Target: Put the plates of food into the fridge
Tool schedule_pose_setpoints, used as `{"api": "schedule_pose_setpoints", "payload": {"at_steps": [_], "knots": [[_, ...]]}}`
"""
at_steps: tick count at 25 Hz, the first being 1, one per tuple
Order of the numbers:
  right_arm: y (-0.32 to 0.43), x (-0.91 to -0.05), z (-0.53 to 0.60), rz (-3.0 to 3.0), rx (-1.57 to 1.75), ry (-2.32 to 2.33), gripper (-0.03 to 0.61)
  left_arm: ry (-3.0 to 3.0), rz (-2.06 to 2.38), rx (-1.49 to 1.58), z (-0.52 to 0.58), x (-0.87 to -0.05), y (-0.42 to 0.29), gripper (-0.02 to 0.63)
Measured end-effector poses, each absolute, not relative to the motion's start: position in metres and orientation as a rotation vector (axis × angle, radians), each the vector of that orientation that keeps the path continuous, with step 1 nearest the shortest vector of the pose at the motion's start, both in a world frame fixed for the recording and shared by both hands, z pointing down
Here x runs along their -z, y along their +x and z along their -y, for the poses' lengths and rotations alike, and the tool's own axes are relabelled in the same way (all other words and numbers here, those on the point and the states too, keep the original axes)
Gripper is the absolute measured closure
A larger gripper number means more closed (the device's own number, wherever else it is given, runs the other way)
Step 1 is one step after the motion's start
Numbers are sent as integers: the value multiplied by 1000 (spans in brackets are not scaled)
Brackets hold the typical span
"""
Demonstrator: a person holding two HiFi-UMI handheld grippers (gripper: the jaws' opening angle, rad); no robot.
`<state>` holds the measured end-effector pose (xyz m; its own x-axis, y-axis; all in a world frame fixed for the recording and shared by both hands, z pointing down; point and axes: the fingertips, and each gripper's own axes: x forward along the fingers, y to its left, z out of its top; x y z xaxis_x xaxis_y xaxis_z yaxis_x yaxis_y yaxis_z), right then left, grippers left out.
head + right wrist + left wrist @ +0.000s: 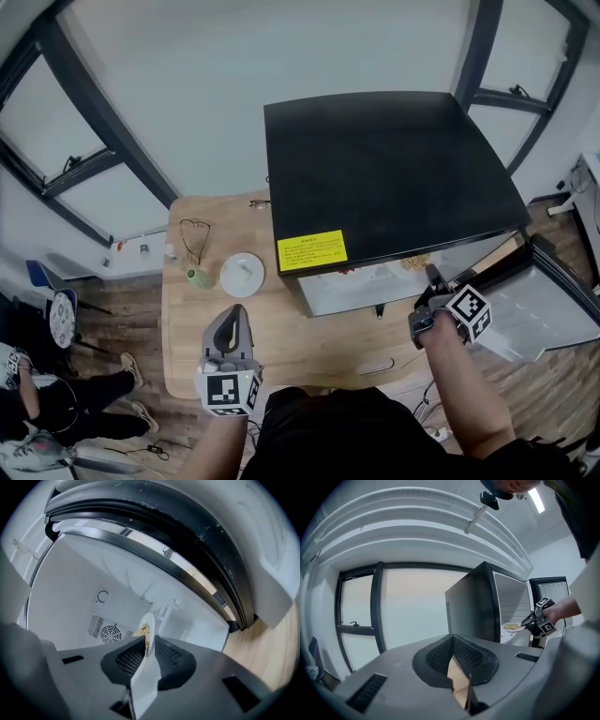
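Note:
A white plate of yellowish food [412, 263] sits at the open front of the small black fridge [394, 169]. My right gripper [433, 274] is shut on its near rim. In the right gripper view the plate [147, 625] stands edge-on between the pads, with the fridge's white back wall and fan grille [108, 632] behind it. The left gripper view shows the same plate [513, 626] held level at the fridge opening. My left gripper [234, 314] hovers over the wooden table [328, 347], shut and holding nothing. A second white plate [242, 275] rests on the table to its left.
The fridge door [553, 300] hangs open at the right. A pair of glasses [194, 239] and a small green cup [200, 277] lie near the table's left edge. A person [37, 394] sits on the floor at lower left. Windows run behind the table.

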<state>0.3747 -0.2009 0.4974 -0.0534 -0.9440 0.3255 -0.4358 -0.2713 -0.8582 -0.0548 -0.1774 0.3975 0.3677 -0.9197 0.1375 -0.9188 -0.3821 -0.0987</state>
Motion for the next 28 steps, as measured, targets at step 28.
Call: {"api": "schedule_pose_setpoints", "payload": {"at_steps": [28], "knots": [[240, -546, 126, -1467, 1319, -1666, 405, -2455, -1926, 259, 99, -393, -215, 611]]}}
